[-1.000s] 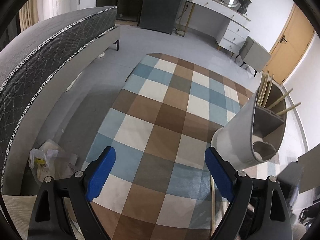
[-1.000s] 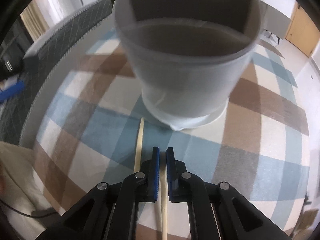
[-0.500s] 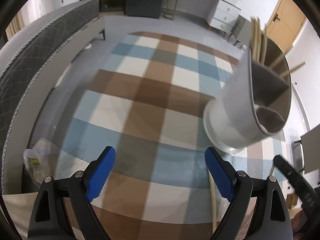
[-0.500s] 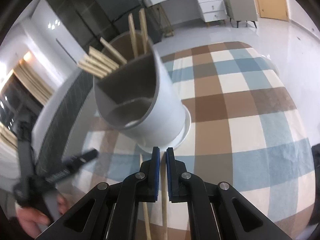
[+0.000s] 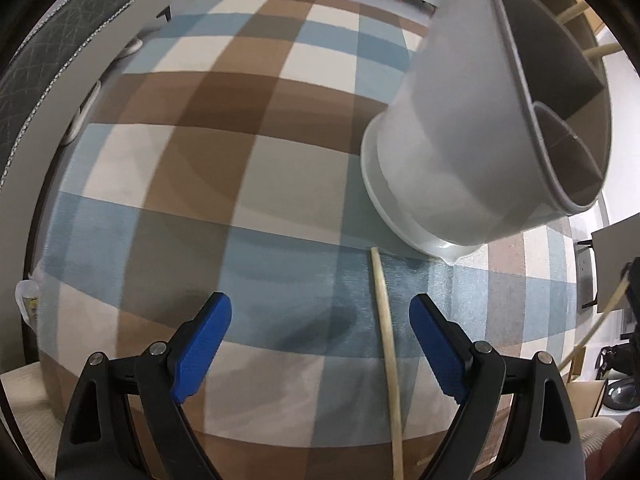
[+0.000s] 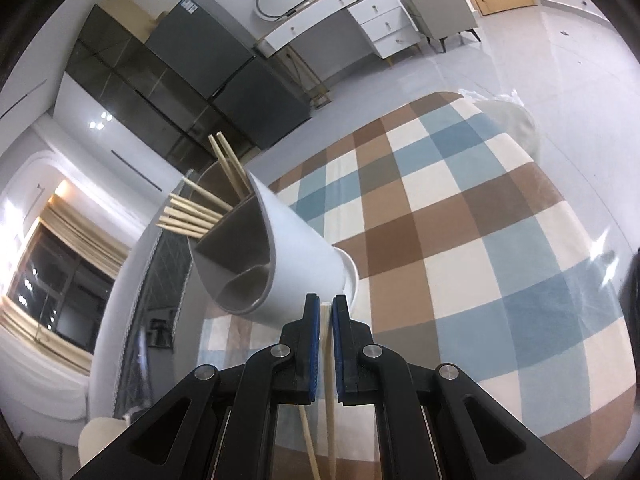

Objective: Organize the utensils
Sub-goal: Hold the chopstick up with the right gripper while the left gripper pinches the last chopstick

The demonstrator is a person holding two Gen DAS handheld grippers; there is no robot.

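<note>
The right gripper (image 6: 326, 316) is clamped on a pale chopstick (image 6: 329, 380), its blue pads (image 6: 314, 344) pressed narrow against it, angled down toward the white utensil holder (image 6: 296, 256). Several chopsticks (image 6: 192, 216) already stand in the holder's far compartment. The left gripper (image 5: 320, 344) points steeply down with its jaws wide and nothing gripped; a loose chopstick (image 5: 386, 328) lies on the checked tablecloth (image 5: 192, 152) between its fingers, near the right one. No writing is legible.
</note>
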